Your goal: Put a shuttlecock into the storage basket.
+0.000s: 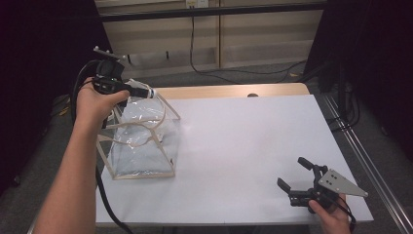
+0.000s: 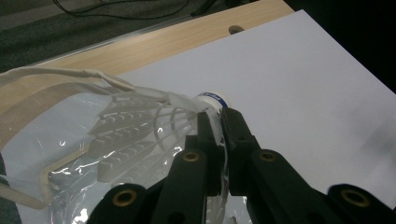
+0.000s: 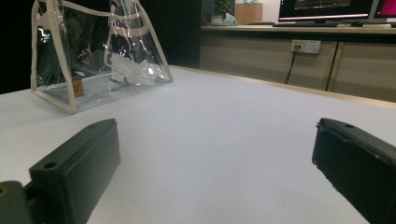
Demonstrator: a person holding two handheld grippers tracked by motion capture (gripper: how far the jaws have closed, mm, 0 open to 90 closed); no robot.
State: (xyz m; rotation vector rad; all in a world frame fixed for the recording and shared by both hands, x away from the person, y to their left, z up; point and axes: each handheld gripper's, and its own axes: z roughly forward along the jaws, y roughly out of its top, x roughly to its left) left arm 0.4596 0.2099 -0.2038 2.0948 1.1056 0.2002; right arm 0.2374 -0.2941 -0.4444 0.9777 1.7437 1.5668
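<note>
- While the left gripper [image 2: 218, 122] hangs over the far-left corner of the table, at about ten o'clock in the high view, its two black jaws are pressed together on a shuttlecock [image 2: 154, 126], pinching it just behind the cork.
- From the left gripper view, the white cork with its blue band sticks out past the jaw tips toward one o'clock, and the feathers fan back toward nine o'clock.
- Under those feathers sits a clear plastic bag [image 1: 141, 141] with cream edging; the feathered end lies at or just inside its open top, though how deep it goes is hard to tell.
- Standing upright on the white table [image 1: 243, 141], the bag has its loop handles draped over the top.
- Down at five o'clock in the high view, the right gripper [image 1: 296, 176] rests near the table's near edge, well apart from the bag.
- Its jaws stand wide apart with nothing between them, pointing toward ten o'clock.
- Seen from the right gripper view, the bag [image 3: 95, 58] stands at eleven o'clock, with the shuttlecock [image 3: 126, 70] showing white through its clear wall.
</note>
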